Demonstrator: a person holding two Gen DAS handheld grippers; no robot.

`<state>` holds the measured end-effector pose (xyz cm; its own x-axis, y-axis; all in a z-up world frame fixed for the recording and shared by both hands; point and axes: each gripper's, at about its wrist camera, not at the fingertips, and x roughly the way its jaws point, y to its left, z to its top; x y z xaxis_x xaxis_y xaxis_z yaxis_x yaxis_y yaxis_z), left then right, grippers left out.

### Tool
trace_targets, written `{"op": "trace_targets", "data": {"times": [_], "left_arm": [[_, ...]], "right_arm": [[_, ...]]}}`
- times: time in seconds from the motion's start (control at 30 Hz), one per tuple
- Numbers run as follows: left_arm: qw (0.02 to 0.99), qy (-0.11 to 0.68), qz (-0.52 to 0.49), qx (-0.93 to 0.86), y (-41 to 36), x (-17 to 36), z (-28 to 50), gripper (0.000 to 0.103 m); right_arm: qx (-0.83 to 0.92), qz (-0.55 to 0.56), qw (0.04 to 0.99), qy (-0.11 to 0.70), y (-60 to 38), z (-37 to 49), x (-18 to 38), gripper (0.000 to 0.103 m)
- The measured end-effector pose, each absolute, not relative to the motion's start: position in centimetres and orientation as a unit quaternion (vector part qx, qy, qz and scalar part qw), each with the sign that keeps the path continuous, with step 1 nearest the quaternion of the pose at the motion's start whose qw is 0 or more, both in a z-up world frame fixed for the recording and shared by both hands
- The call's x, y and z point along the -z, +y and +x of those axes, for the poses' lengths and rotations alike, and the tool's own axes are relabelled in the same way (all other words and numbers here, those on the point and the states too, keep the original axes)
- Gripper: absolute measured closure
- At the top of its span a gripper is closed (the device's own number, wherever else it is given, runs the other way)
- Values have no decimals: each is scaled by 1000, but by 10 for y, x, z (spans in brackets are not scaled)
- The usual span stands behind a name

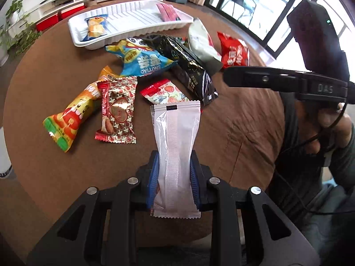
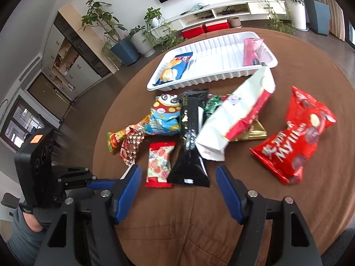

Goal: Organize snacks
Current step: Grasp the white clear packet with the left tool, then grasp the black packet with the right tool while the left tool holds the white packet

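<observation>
My left gripper pinches a white packet above the brown table; my right gripper hangs wide open, empty, near the snack pile; tray beyond

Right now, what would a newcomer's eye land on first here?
The pale pink foil sachet pinched in the left gripper, held above the brown tablecloth. Beyond it, a heap of bright snack bags lies before the ribbed white plastic tray; the big red crinkly bag stands apart, ahead of the open right gripper.
</observation>
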<state>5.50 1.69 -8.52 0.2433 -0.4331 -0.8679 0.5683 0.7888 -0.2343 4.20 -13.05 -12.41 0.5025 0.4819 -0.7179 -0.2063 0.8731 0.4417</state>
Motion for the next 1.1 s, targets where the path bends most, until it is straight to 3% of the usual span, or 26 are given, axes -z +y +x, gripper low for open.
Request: {"op": "trace_targets", "data": {"times": [0.4, 0.8, 0.9, 1.1], "left_arm": [[794, 517, 9, 319, 36, 86, 44, 79], [798, 513, -17, 317, 42, 88, 45, 79], [798, 513, -17, 316, 42, 89, 46, 79], [798, 514, -22, 315, 43, 89, 46, 79]], "right_arm": [[-153, 115, 847, 496, -111, 76, 140, 38], [-140, 69, 846, 509, -100, 87, 155, 56], [-148, 63, 846, 509, -96, 86, 156, 69], [-158, 69, 845, 506, -95, 84, 157, 72]]}}
